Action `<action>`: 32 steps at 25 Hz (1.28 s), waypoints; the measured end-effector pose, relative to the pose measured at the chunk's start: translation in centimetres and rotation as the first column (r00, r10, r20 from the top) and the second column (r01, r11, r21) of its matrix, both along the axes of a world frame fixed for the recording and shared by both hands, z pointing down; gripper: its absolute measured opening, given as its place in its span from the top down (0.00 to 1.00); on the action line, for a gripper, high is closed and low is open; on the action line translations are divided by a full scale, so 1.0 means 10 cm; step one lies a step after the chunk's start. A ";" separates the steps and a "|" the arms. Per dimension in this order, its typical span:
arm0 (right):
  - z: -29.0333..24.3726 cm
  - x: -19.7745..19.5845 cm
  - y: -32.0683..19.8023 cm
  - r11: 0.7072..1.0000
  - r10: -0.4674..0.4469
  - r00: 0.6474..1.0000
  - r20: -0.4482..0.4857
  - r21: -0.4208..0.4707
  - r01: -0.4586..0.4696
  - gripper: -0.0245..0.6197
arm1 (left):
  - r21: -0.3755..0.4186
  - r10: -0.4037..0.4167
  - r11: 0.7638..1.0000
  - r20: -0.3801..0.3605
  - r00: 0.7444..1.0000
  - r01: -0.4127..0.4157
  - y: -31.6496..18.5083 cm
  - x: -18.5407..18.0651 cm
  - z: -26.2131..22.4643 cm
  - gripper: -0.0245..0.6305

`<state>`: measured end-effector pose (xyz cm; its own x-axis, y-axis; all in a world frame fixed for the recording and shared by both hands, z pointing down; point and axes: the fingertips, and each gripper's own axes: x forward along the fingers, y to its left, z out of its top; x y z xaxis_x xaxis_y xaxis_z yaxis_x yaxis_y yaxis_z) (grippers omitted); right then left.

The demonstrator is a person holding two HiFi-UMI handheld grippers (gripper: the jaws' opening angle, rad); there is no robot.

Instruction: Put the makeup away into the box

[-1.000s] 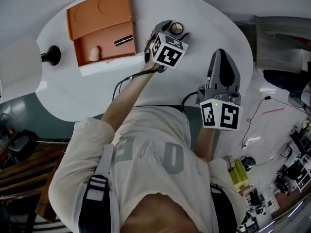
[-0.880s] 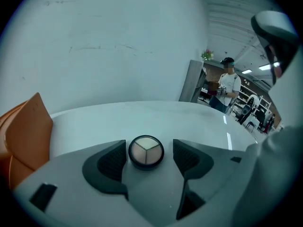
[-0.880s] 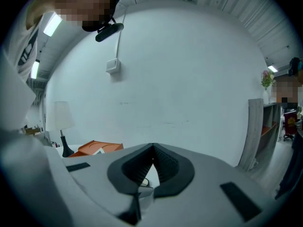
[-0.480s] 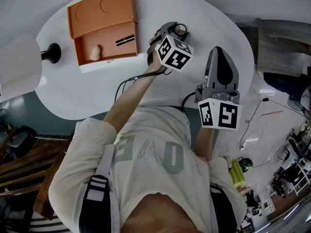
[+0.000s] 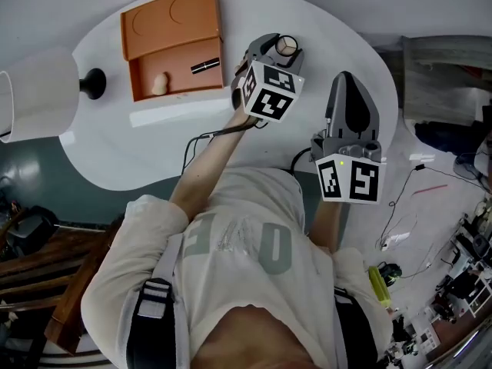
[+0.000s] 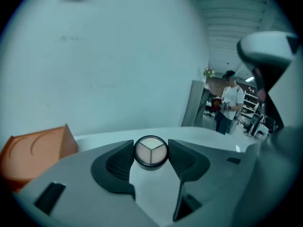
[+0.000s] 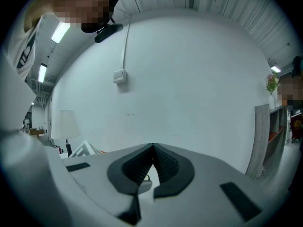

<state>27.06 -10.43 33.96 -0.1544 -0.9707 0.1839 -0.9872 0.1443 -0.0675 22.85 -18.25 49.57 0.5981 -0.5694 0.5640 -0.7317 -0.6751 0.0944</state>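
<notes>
— Above the white tabletop (image 5: pixel 146 148), head view first: whereabouts of the makeup?
— Round compact (image 5: pixel 287 45) pinched at the tip of the left tool (image 5: pixel 281 48), just right of the orange box (image 5: pixel 171 20). Box open toward the far side of the tabletop, with a black stick (image 5: pixel 206 66) and a pale sponge (image 5: pixel 159 85) lying inside. Lamp (image 5: pixel 42 94) with a white shade further left.
— And the right tool (image 5: pixel 347 83)?
— Nearer the body, well apart from the box, tips together.
— Left gripper view?
— Jaws partly apart, lately closing in, pads (image 6: pixel 118 161) now pressed on both sides of the compact's dark rim. Pale pan split into three wedges. Corner of the orange box at lower left.
— Right gripper view?
— Jaws shut against each other, nothing held between. Bare wall (image 7: pixel 189 79) ahead, lamp low at the left.
</notes>
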 end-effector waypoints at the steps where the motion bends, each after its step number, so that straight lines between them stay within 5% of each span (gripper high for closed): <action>1: -0.09 -0.04 -0.01 1.000 -0.010 1.000 0.001 0.028 0.010 0.95 | 0.045 -0.021 0.999 -0.040 0.999 0.022 -0.01 -0.07 -0.27 0.60; 5: -0.51 -0.31 -0.07 0.987 -0.091 0.996 0.004 0.132 0.089 0.95 | 0.226 -0.071 0.969 -0.153 0.986 0.104 0.05 -0.45 -1.31 0.60; 9: -0.82 -0.73 0.01 0.961 -0.208 0.977 0.039 0.194 0.197 0.95 | 0.352 -0.138 0.915 -0.182 0.974 0.196 0.33 -0.99 -2.03 0.60; 15: -1.07 -1.48 0.18 0.906 -0.362 0.931 0.035 0.249 0.343 0.95 | 0.398 -0.277 0.853 -0.202 0.939 0.337 0.62 -1.79 -2.34 0.60; 19: -1.11 -1.83 0.25 0.877 -0.426 0.904 0.032 0.261 0.404 0.95 | 0.400 -0.333 0.832 -0.197 0.922 0.385 0.72 -2.12 -2.34 0.60; 24: -1.08 -1.92 0.27 0.873 -0.441 0.897 0.038 0.252 0.418 0.95 | 0.361 -0.360 0.843 -0.174 0.916 0.400 0.72 -2.25 -2.13 0.60; 32: -0.82 -1.84 0.13 0.902 -0.408 0.912 0.036 0.169 0.396 0.95 | 0.137 -0.424 0.895 -0.036 0.905 0.425 0.29 -2.47 -1.00 0.60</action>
